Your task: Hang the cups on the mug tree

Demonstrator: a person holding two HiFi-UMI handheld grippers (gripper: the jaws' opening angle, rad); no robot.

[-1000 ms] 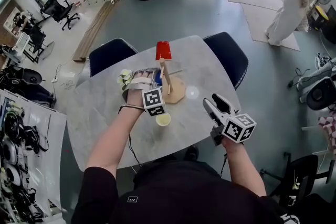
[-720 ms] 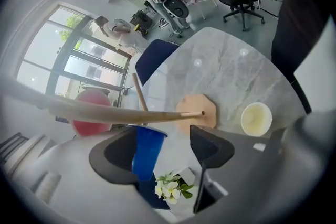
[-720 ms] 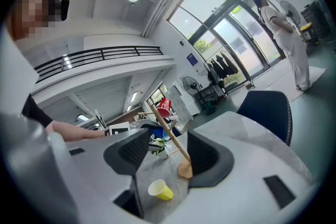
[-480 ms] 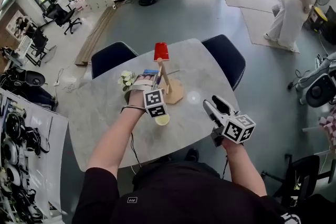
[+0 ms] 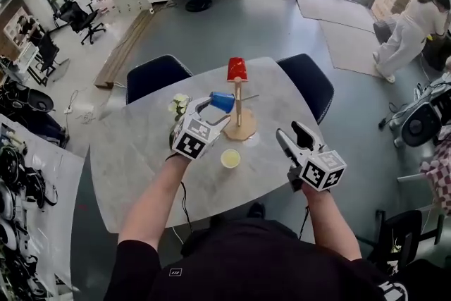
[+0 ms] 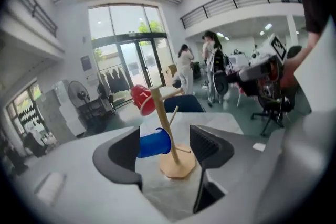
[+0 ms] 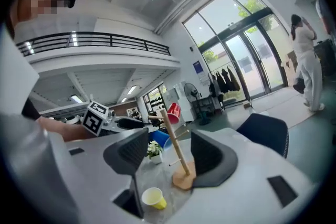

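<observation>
The red cup (image 5: pixel 237 70) and blue cup (image 5: pixel 221 101) hung on the mug tree (image 5: pixel 239 109); the yellow cup (image 5: pixel 230 158) waited on the surface (image 5: pixel 141 151) near its base. Left claw (image 6: pixel 167 136) and right claw (image 7: pixel 168 139) stood wide, empty

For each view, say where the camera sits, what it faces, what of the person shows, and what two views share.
Head view: on the head, facing steeply down at the table; both forearms, left gripper, right gripper.
Left gripper view: on that gripper, facing the mug tree between open jaws; right arm at right.
Right gripper view: likewise, facing the mug tree; left arm at left.
Shared: the red cup.
</observation>
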